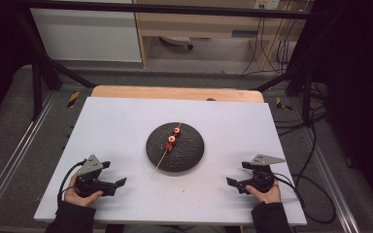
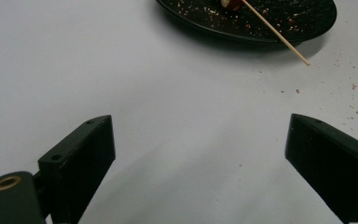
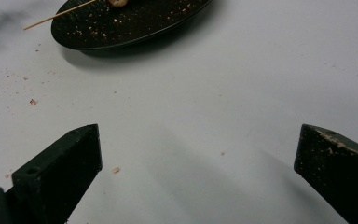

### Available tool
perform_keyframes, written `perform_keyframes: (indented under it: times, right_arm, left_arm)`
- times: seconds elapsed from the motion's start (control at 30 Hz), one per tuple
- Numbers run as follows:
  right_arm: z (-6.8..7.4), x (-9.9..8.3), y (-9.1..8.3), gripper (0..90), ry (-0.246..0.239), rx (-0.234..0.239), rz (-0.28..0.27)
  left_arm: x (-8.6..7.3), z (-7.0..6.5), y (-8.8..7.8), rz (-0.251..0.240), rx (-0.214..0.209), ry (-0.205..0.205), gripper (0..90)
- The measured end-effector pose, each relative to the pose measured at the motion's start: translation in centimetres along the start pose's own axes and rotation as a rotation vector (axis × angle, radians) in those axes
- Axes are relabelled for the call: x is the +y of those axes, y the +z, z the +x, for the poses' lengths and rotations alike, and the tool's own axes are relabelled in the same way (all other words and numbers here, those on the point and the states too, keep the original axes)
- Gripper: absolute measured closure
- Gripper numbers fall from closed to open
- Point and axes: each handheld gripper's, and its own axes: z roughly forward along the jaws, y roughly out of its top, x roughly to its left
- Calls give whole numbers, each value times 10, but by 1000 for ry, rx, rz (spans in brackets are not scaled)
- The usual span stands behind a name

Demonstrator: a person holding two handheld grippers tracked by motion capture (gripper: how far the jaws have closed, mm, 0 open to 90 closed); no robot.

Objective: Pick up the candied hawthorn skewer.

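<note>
Bare white tabletop around central plate, each hand-held gripper wide, empty.

Lab test bay, black metal frame, floor rails, trailing cables

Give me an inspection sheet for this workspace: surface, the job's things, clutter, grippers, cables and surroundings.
Surface: white rectangular table sheet over a wooden board, flat.
Job's things: round black textured plate at the centre; thin wooden skewer lies across it with two red food pieces threaded on, its bare end past the plate's near rim.
Clutter: reddish-brown crumbs scattered on the sheet near the plate and on the plate.
Grippers: left hand-held gripper and right hand-held gripper rest low at the near corners, jaws wide open, nothing between them.
Cables: black cable trails from the right gripper; another loops at the left one.
Surroundings: black metal frame, grey floor, wooden furniture behind.
</note>
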Motion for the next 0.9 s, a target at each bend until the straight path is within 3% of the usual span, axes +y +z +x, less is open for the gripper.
perform_keyframes:
  times: [0.57,0.9]
  right_arm:
    - [0,1,-2,17,0,-2,-9]
    - [0,1,-2,14,-4,-6,-4]
  left_arm:
    - [9,-9,3,4,-8,27,79]
    - [20,-14,7,3,-11,16,83]
